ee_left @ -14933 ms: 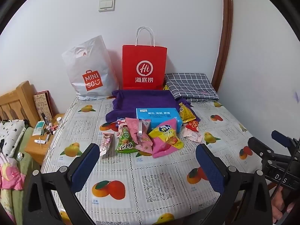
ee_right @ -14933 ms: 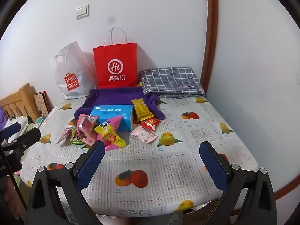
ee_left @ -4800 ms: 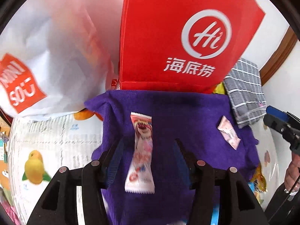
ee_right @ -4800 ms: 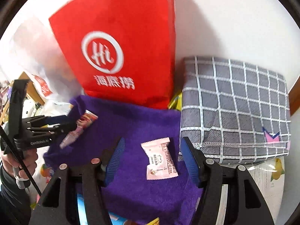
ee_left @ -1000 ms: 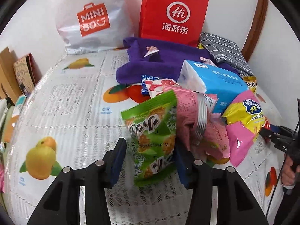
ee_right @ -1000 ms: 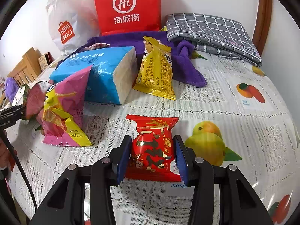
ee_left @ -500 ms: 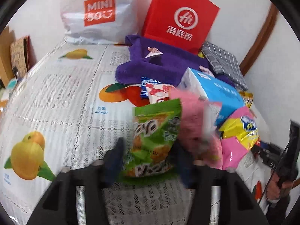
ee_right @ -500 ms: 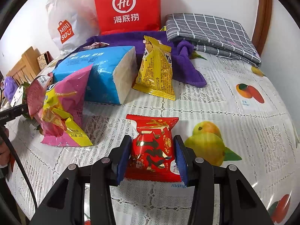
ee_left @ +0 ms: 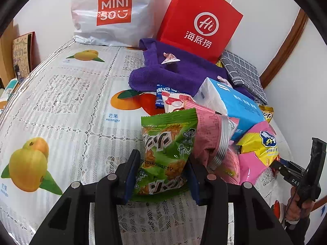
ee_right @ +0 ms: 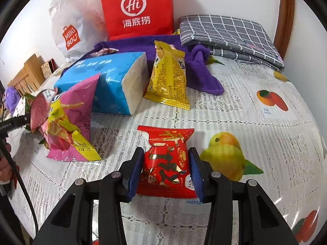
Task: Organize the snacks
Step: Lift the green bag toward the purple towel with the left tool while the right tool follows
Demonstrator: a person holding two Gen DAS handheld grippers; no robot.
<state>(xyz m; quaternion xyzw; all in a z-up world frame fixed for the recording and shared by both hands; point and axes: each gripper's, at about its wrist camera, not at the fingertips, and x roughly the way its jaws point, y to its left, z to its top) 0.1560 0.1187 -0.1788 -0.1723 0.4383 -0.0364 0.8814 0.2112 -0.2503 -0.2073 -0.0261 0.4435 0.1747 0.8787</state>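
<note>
Snacks lay lengthwise between both jaws on the counter: a green crinkled packet [ee_left: 163,155] in the closing left gripper [ee_left: 161,177], a red foil packet [ee_right: 166,161] in the closing right gripper [ee_right: 166,172].

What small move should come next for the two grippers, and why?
Probably lift both packets clear and carry them toward the purple towel. The left gripper is closing its jaws on the green snack packet, and the right gripper on the red snack packet, which lies on the tablecloth. Small packets already lie on the towel.
</note>
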